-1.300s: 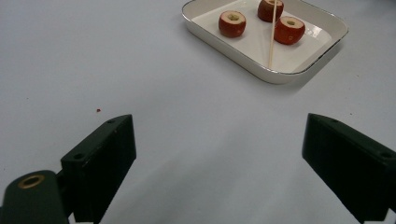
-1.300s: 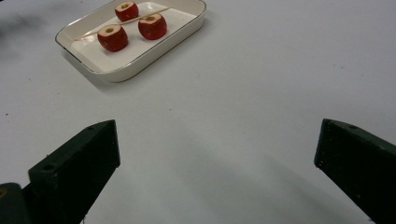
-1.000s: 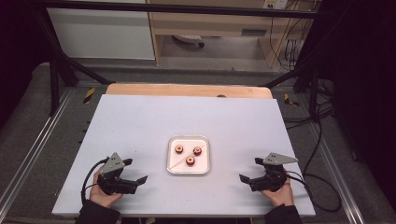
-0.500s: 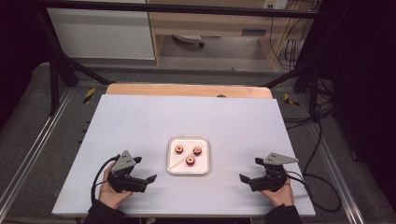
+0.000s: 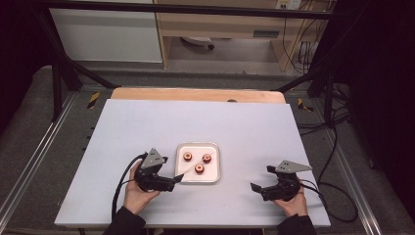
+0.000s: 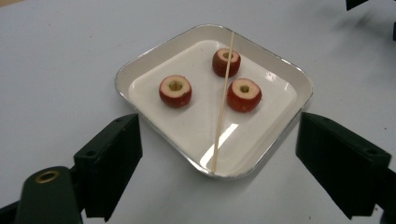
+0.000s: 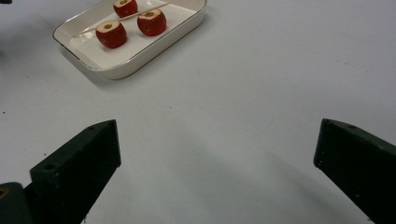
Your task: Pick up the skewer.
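From the high view the white tray [image 5: 197,162] looks small near the surface's [image 5: 147,122] front edge, with the left hand-held gripper [image 5: 177,179] at its near-left corner and the right hand-held gripper [image 5: 256,188] well apart. The left gripper view adds detail: three red cored fruit pieces [image 6: 175,91] (hollow centres pale) and a thin wooden skewer [image 6: 223,98] lying across the tray. Both grippers' jaws stand wide apart, empty. The skewer's far end is hard to make out.
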`<state>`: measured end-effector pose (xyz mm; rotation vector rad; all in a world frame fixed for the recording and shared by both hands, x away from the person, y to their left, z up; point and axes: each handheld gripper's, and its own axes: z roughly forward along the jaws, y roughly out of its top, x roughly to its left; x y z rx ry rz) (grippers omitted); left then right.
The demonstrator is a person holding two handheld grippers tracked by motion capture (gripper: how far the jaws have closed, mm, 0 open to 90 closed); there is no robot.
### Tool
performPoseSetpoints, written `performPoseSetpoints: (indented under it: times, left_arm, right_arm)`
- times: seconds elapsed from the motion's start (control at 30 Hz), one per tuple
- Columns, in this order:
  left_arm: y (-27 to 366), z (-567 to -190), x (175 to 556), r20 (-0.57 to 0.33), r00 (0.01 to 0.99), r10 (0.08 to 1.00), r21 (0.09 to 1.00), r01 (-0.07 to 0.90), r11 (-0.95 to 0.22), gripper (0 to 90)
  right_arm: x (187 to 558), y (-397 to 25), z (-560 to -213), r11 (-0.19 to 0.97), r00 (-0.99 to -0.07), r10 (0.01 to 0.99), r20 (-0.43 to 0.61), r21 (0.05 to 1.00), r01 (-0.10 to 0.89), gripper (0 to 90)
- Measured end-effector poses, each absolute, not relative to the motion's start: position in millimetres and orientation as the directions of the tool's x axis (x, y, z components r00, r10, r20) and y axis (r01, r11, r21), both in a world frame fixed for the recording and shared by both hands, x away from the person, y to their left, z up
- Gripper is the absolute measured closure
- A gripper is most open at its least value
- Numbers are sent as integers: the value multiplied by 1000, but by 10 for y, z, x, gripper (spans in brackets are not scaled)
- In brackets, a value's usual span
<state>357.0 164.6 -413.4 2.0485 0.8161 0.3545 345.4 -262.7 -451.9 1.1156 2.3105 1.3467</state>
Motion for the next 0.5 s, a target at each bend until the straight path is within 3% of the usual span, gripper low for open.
performPoseSetpoints:
  times: [0.2,0.5]
  left_arm:
    - [1434,-4217,3680,-69,748,660,803,434,-409,268]
    - [1326,-4359,3820,-69,756,651,754,467,-462,549]
  right_arm:
    - [3454,-2618,-4527,288,-681,715,159,820,495,13]
    - [3462,-2607,-4536,293,-682,713,160,816,498,17]
